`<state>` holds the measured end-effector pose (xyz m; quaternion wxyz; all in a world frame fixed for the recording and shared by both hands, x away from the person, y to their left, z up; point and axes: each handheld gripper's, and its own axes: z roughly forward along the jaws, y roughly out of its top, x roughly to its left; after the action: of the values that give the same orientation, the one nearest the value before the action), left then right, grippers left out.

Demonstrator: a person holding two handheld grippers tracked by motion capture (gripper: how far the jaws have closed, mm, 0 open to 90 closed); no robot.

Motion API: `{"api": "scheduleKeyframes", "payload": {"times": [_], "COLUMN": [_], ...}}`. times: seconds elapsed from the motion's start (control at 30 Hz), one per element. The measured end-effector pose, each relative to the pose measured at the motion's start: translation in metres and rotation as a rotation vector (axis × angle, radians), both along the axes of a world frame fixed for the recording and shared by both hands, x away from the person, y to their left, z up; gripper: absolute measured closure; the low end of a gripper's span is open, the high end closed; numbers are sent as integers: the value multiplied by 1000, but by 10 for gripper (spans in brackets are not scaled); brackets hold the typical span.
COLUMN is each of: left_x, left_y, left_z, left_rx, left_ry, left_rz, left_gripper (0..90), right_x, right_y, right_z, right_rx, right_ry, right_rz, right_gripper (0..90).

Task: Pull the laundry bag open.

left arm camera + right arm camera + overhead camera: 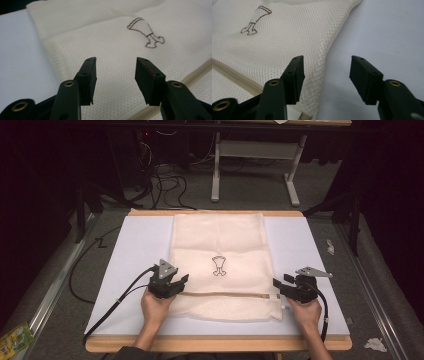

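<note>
A cream mesh laundry bag lies flat on the white board, with a small dark outline drawing at its middle and a tan zipper across its near part. My left gripper hovers at the bag's left edge near the zipper's left end, jaws open and empty over the mesh. My right gripper sits at the bag's right edge by the zipper's right end, jaws open; its left jaw is over the mesh, its right jaw over the bare board.
The board rests on a wooden tabletop. Black cables trail from both grippers toward the front. A table frame and loose cables stand on the floor beyond. Scraps of paper lie on the floor at right.
</note>
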<state>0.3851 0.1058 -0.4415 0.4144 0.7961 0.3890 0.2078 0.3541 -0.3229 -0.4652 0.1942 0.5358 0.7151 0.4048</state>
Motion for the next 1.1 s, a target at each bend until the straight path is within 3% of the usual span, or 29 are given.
{"api": "scheduleKeyframes", "payload": {"times": [0.1, 0.2, 0.47, 0.6, 0.67, 0.73, 0.8, 0.87, 0.97, 1.1], "left_x": [0, -2, -6, -11, -14, -11, -5, -1, 2, 5], "left_y": [-15, -23, -35, -46, -51, -55, -62, -72, -87, -105], "left_z": [3, 2, 1, 8, 9, 8, 7, 6, 6, 8], "left_rx": [1, -29, -25, -17, -13, -33, -3, -13, -17, 10], "left_ry": [-11, 0, 16, -5, -27, -2, 12, 37, 35, 43], "left_rz": [-31, -52, -89, -120, -117, -135, -136, -158, -191, -234], "left_gripper": [513, 512, 503, 490, 473, 467, 454, 451, 449, 446], "right_x": [-5, -7, -6, -5, -3, -2, 5, 6, 7, 12], "right_y": [0, -1, 5, 13, 16, 17, 16, 15, 17, 11], "right_z": [-1, -2, -4, -5, -5, -6, -6, -4, -2, -1], "right_rx": [-32, -26, 6, -7, -7, 9, 33, 65, 8, 35], "right_ry": [-18, -10, 26, 58, 53, 65, 91, 106, 96, 133], "right_rz": [-3, 4, 13, 12, 18, 16, 15, 9, 13, -2], "right_gripper": [561, 564, 535, 531, 525, 522, 499, 470, 441, 438]}}
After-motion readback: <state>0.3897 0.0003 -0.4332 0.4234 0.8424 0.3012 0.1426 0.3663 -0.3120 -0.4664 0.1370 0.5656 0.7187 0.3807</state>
